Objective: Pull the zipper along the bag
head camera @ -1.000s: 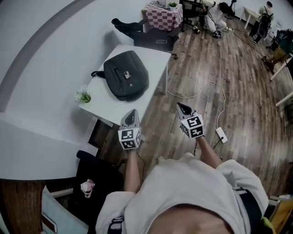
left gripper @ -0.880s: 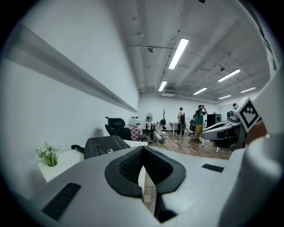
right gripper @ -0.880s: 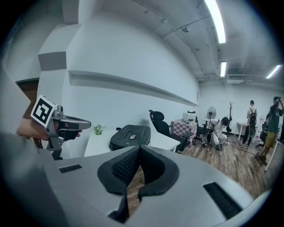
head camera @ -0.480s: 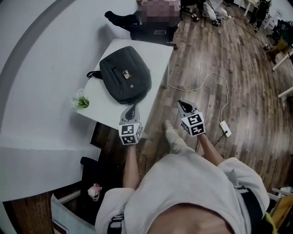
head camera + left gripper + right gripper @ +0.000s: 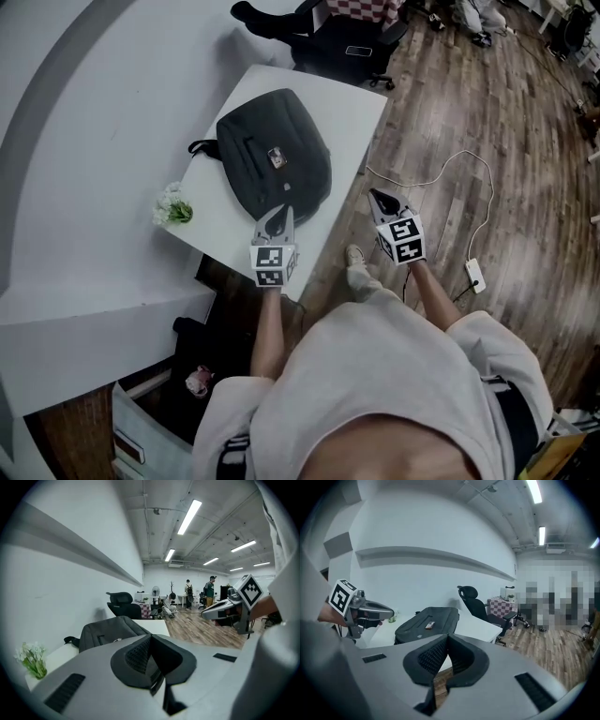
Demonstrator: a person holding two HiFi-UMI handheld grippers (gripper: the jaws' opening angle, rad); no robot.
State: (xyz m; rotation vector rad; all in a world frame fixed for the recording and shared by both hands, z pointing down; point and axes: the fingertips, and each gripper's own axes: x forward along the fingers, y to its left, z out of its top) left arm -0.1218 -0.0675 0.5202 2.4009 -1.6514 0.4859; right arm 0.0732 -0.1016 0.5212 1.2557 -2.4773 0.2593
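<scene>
Room, head view: wood floor, and a white table (image 5: 361,103) by the wall. The dark bag (image 5: 277,169) lies on it, long axis running near to far.
Left gripper (image 5: 278,217): jaws closed on nothing, tip just at the bag's near end, so it is the nearer one.
Right gripper (image 5: 380,199): closed and empty, over the floor right of the table.
Left gripper view: bag (image 5: 110,632) ahead, slightly left of the shut jaws.
Right gripper view: bag (image 5: 426,620) ahead-left, well apart; the zipper pull cannot be made out.

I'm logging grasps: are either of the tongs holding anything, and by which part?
Nothing is held. The left tongs and right tongs are both shut and empty; the bag lies untouched on the table.
</scene>
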